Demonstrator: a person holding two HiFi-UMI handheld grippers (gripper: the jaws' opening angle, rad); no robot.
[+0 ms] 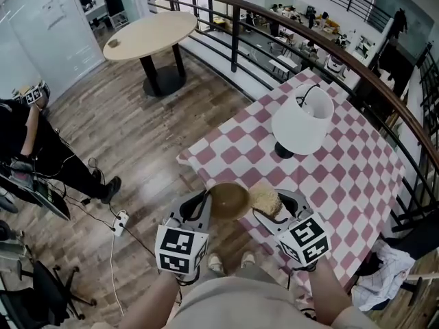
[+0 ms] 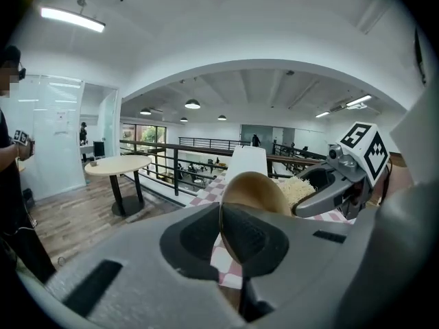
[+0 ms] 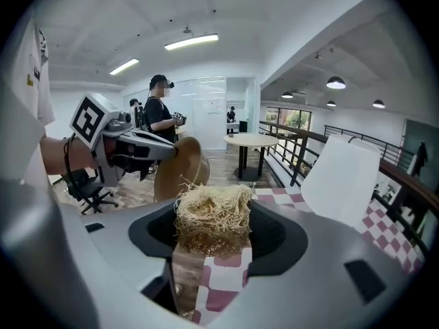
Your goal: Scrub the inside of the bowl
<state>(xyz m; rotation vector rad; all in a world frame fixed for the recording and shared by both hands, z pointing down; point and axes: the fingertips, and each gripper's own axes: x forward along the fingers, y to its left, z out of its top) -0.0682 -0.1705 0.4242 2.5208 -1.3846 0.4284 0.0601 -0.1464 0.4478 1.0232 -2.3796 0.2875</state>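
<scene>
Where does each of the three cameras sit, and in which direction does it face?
Head view: on the person's head, facing steeply down at the checked table; forearms, left tongs and right tongs show.
Left gripper view: on the left tongs, facing along their jaws, shut on the rim of the bowl; right tongs show beyond.
Right gripper view: on the right tongs, facing along their jaws, shut on the fibre scrubber; left tongs show beyond.
Shared: both gripper views show the bowl and the white lamp.

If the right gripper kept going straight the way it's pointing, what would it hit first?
Probably the brown bowl held by the left gripper, just left of the right gripper's scrubber; depth is unclear, so it might only graze the rim.
</scene>
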